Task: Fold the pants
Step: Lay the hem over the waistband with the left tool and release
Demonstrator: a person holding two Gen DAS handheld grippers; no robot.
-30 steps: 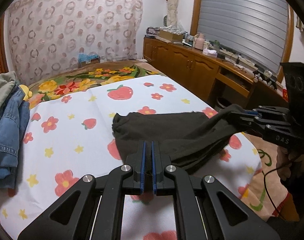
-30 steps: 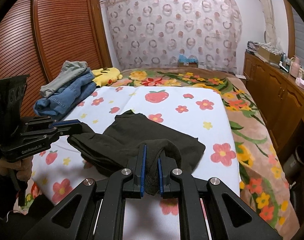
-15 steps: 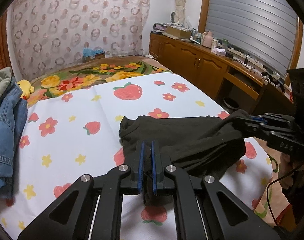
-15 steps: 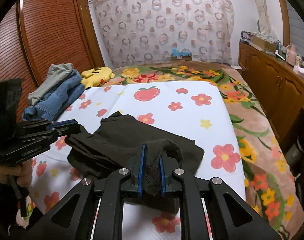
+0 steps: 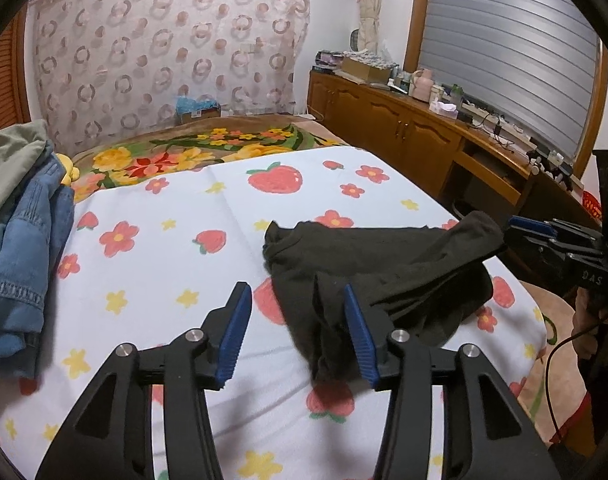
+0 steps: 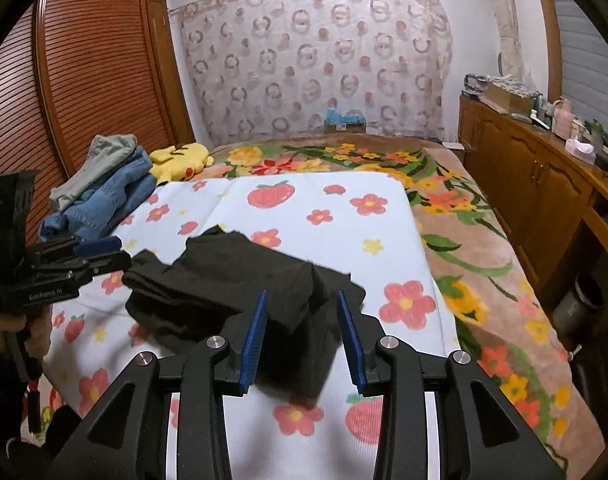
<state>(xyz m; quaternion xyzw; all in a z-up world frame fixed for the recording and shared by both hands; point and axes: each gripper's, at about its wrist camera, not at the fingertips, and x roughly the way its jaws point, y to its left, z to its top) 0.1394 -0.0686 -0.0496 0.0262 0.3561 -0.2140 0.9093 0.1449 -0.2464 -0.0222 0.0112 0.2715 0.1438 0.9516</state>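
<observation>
Both grippers, left gripper [image 5: 293,330] and right gripper [image 6: 301,338], have let go, fingers now spread, leaving the dark pants [image 6: 239,284] bunched at the bed's [image 6: 344,200] near edge; the fold just dropped, smoothing seemingly comes next.

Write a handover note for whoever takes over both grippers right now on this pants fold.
Left gripper: open, holding nothing; a bunched corner of the black pants stands between its fingers.
Right gripper: open, the other end of the pants between its fingers.
Pants lie in a loose, rumpled fold on the strawberry-print sheet.
Done: folded over and let go.
Left: flatten, probably fold again.
</observation>
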